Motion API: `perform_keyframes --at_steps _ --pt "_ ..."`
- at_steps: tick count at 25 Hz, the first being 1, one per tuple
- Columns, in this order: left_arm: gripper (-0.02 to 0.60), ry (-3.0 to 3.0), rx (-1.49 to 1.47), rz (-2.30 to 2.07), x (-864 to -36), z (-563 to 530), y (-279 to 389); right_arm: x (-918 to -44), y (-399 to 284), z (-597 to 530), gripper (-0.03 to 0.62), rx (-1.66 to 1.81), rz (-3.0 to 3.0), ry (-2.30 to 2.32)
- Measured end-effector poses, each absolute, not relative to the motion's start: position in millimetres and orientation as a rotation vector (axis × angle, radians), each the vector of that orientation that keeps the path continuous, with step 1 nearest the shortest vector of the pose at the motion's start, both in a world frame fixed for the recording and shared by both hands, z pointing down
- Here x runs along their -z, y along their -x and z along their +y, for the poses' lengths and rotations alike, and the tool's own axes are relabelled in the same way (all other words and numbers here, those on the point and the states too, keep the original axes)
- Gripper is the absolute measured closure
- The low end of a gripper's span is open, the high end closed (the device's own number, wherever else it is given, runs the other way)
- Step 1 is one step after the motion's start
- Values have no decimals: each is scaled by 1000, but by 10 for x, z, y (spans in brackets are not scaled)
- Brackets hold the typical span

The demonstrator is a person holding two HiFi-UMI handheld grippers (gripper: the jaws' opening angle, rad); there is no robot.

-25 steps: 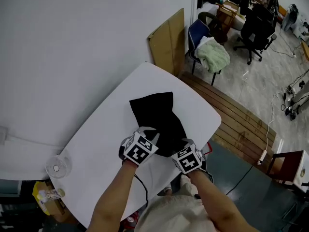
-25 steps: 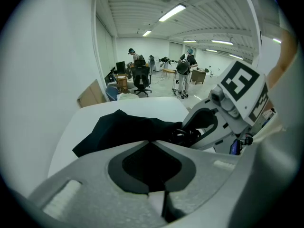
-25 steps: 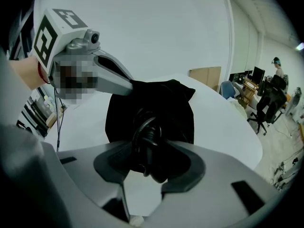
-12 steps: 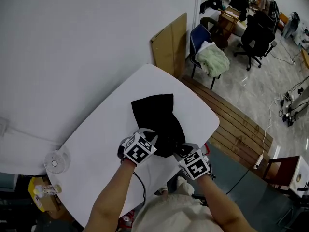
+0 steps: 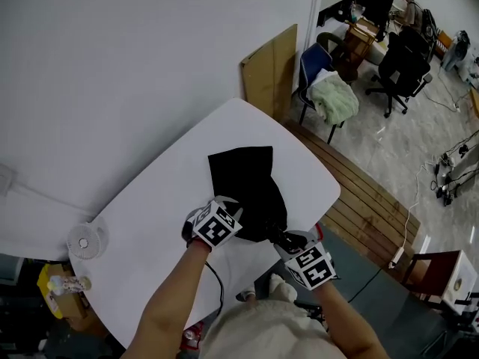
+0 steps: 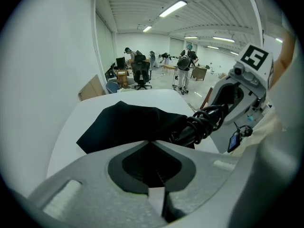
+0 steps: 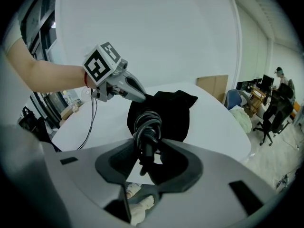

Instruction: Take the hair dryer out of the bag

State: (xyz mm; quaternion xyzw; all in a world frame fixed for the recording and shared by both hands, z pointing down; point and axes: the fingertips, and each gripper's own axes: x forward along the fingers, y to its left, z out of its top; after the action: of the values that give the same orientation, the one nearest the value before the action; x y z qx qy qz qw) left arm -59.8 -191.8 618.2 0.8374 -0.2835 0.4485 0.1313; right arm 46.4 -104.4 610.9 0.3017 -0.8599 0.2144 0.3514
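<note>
Black cloth bag (image 5: 241,178) on the white table (image 5: 150,223), mouth at 5 o'clock | left gripper (image 6: 151,143) pinches its hem | right gripper (image 7: 145,148), jaws just closing, clamps the dark cord-wrapped hair dryer (image 7: 146,126) (body inside) | we pull toward 5 o'clock, anchoring cloth.

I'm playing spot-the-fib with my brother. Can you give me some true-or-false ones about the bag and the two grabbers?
1. The black bag lies on a white table. True.
2. The left gripper is wide open. False: it is shut on the bag's edge.
3. The right gripper has the hair dryer, its cord wound round it, between its jaws. True. The jaws have just been closing on it.
4. The hair dryer lies on the floor. False: one end sticks out of the bag's mouth and the rest is inside.
</note>
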Motion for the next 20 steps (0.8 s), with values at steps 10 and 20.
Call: perform_keyframes --at_steps 10,20 --pt "565 -2413 -1292 -816 -6270 -1871 673 -6041 -520 -856 445 -801 -2338 -739" --pt "563 -2410 -1246 -794 -6352 -1900 850 -5923 -519 -772 448 -1144 -2447 -628"
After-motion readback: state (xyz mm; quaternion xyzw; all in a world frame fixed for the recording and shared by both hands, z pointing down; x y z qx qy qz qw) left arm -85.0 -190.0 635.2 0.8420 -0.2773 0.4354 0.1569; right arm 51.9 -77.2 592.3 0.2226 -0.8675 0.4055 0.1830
